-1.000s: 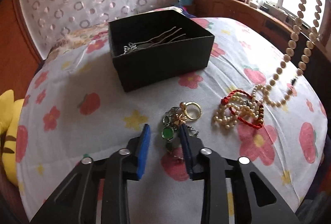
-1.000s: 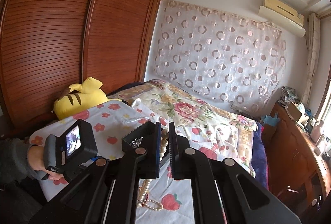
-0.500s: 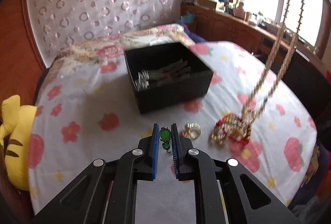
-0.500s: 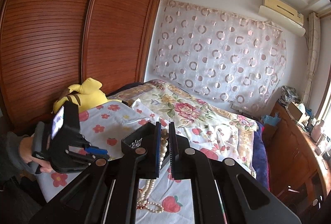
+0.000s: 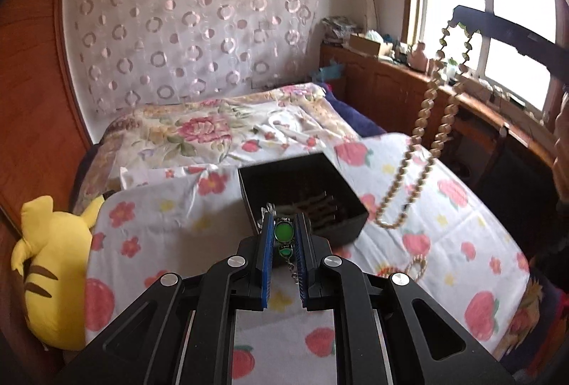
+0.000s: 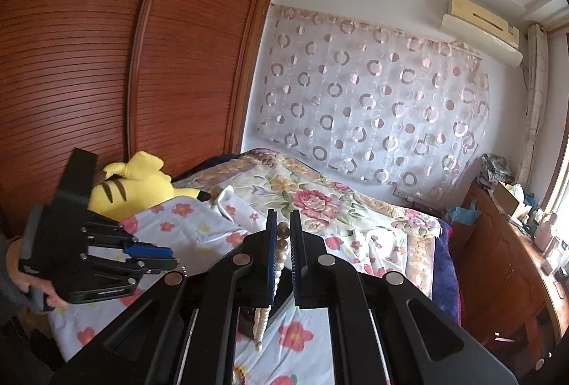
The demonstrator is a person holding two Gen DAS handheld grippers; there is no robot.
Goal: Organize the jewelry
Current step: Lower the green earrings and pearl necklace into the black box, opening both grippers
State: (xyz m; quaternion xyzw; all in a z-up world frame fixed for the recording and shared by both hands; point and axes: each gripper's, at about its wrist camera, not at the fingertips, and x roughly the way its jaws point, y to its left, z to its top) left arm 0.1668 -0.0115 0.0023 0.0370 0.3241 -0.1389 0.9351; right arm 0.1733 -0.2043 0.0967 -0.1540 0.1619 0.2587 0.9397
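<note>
Left gripper (image 5: 284, 235) fingers clamped on green-stone bracelet (image 5: 283, 233) above black box (image 5: 302, 196); right gripper (image 6: 282, 242) fingers clamped on bead necklace (image 6: 281, 250), strand hanging over bed (image 5: 160, 235).

The bed (image 5: 153, 228) has a white sheet with red and yellow flowers. A black box (image 5: 341, 193) sits on it. A yellow soft toy (image 5: 46, 264) lies at its left edge.
</note>
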